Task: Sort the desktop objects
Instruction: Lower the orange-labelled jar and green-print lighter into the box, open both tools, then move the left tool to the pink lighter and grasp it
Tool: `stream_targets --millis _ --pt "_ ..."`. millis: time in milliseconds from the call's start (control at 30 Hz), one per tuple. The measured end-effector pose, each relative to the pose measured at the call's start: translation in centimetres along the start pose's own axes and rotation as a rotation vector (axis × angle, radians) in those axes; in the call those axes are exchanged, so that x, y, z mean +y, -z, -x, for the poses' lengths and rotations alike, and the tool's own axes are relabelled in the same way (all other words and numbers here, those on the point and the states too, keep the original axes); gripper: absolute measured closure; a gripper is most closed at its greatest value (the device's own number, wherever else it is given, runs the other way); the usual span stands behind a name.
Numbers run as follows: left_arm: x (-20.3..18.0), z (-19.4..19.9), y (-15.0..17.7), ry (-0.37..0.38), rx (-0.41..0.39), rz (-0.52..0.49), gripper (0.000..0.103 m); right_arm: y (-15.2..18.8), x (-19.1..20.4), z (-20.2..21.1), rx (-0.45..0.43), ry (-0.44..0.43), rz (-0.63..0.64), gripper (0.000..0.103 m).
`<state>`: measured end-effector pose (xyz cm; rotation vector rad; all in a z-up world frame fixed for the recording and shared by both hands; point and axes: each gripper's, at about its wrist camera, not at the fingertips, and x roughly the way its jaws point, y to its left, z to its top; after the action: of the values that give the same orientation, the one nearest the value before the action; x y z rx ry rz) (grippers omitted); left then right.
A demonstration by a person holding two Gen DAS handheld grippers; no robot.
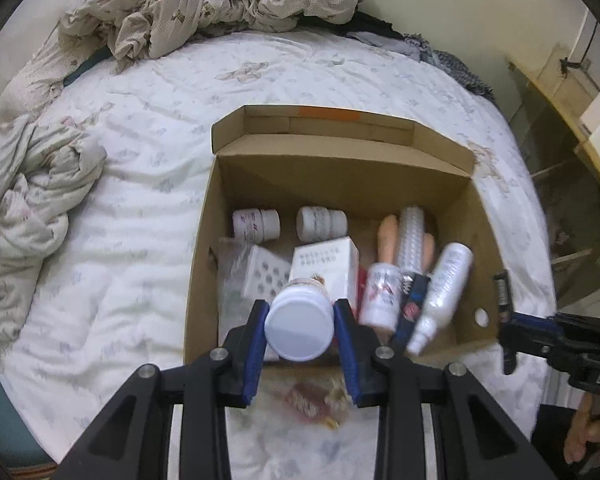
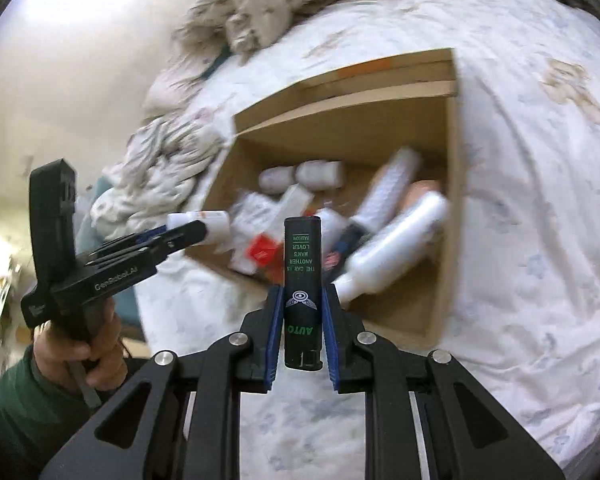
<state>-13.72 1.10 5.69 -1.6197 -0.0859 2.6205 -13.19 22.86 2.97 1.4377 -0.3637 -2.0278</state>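
My left gripper point(image 1: 301, 310) is shut on a white-capped pill bottle point(image 1: 300, 322), held above the near edge of an open cardboard box point(image 1: 340, 184) on the bed. In the right wrist view my right gripper point(image 2: 302, 294) is shut on a black rectangular box with green and white lettering point(image 2: 302, 280), lifted in front of the cardboard box point(image 2: 454, 184). The right gripper also shows at the right of the left wrist view, gripping the black box point(image 1: 502, 292). The left gripper point(image 2: 188, 230) with its bottle point(image 2: 198, 220) shows at the left of the right wrist view.
Inside the box lie two white jars point(image 1: 288, 222), a white carton point(image 1: 326, 264), a white spray bottle point(image 1: 440, 296) and several other tubes. Crumpled bedding point(image 1: 36, 204) lies to the left, a wooden shelf point(image 1: 572, 120) to the right. A hand point(image 2: 80, 344) in a green sleeve holds the left gripper.
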Motion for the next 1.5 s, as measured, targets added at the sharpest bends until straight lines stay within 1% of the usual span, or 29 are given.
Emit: stream_targets --millis 100,200,267,333,367,400,433,500,600,633,733,833,867,933,1067,1133,1200,1233,1300,1367,1400,1433,1467,1500 --pt "0.2 -1.7 -0.8 -0.022 0.02 0.02 0.07 -0.6 -1.3 -0.7 0.007 0.04 -0.028 0.082" --pt "0.6 -2.5 -0.8 -0.028 0.036 0.043 0.07 -1.0 -1.6 -2.6 0.011 0.057 -0.05 0.082" --pt "0.8 -2.8 -0.7 -0.035 0.051 0.051 0.07 -0.9 -1.8 -2.8 0.002 0.069 -0.066 0.079" --pt "0.9 -2.9 -0.5 -0.045 0.067 0.054 0.062 -0.9 -2.1 -2.5 -0.008 0.072 -0.079 0.079" --pt "1.0 -3.0 -0.5 -0.05 0.076 0.056 0.054 -0.9 -2.2 -2.3 -0.011 0.074 -0.079 0.079" --pt "1.1 -3.0 -0.4 -0.053 0.08 0.059 0.05 -0.9 -2.1 -2.2 -0.014 0.075 -0.076 0.079" --pt "1.3 -2.7 -0.3 -0.051 0.074 0.063 0.048 -0.9 -2.1 -2.0 -0.016 0.076 -0.074 0.079" --pt "1.6 -2.0 0.0 -0.04 0.071 0.072 0.047 -0.8 -2.2 -1.6 -0.017 0.076 -0.072 0.079" --pt "2.0 -0.6 1.2 0.007 0.068 0.092 0.047 -0.5 -2.1 -0.6 -0.012 0.06 -0.061 0.079" --pt "1.9 0.0 2.1 0.028 0.069 0.095 0.047 -0.5 -1.8 -0.4 -0.012 0.05 -0.054 0.079" --pt "1.5 0.5 5.1 0.068 0.104 0.111 0.046 -0.4 -0.8 -0.1 -0.011 0.022 -0.031 0.079" --pt "1.8 -1.2 8.1 0.101 0.185 0.194 0.046 -0.2 0.0 -0.1 -0.004 0.006 -0.007 0.079" --pt "2.0 -2.1 8.6 0.098 0.208 0.22 0.046 -0.2 0.2 -0.2 0.0 0.003 -0.003 0.079" --pt "2.3 -3.8 9.3 0.099 0.233 0.271 0.046 -0.1 0.5 -0.3 0.007 0.001 0.003 0.079" --pt "2.9 -6.2 8.8 0.104 0.243 0.352 0.047 0.3 0.7 -0.5 0.019 0.001 0.014 0.079" --pt "2.9 -6.9 8.4 0.092 0.246 0.362 0.05 0.4 0.6 -0.7 0.028 0.007 0.022 0.079" --pt "2.8 -7.7 7.9 0.08 0.251 0.374 0.057 0.6 0.5 -0.9 0.041 0.01 0.026 0.079" --pt "2.9 -8.2 7.9 0.078 0.262 0.383 0.059 0.6 0.6 -1.2 0.057 -0.003 0.027 0.079" --pt "3.0 -9.0 7.9 0.065 0.283 0.402 0.069 0.8 0.7 -1.8 0.093 -0.035 0.027 0.079" --pt "3.2 -9.4 8.1 0.062 0.293 0.415 0.072 1.0 0.8 -2.4 0.129 -0.067 0.028 0.077" --pt "3.3 -9.6 8.2 0.065 0.296 0.419 0.072 1.2 0.8 -3.3 0.182 -0.109 0.017 0.077" --pt "3.3 -9.7 8.3 0.067 0.296 0.419 0.073 1.5 1.0 -4.0 0.218 -0.122 0.016 0.068" --pt "3.2 -9.6 8.3 0.067 0.289 0.41 0.074 1.8 1.2 -4.7 0.244 -0.11 0.029 0.056" --pt "3.2 -9.4 8.3 0.066 0.281 0.401 0.076 2.2 1.5 -5.4 0.264 -0.092 0.048 0.053"
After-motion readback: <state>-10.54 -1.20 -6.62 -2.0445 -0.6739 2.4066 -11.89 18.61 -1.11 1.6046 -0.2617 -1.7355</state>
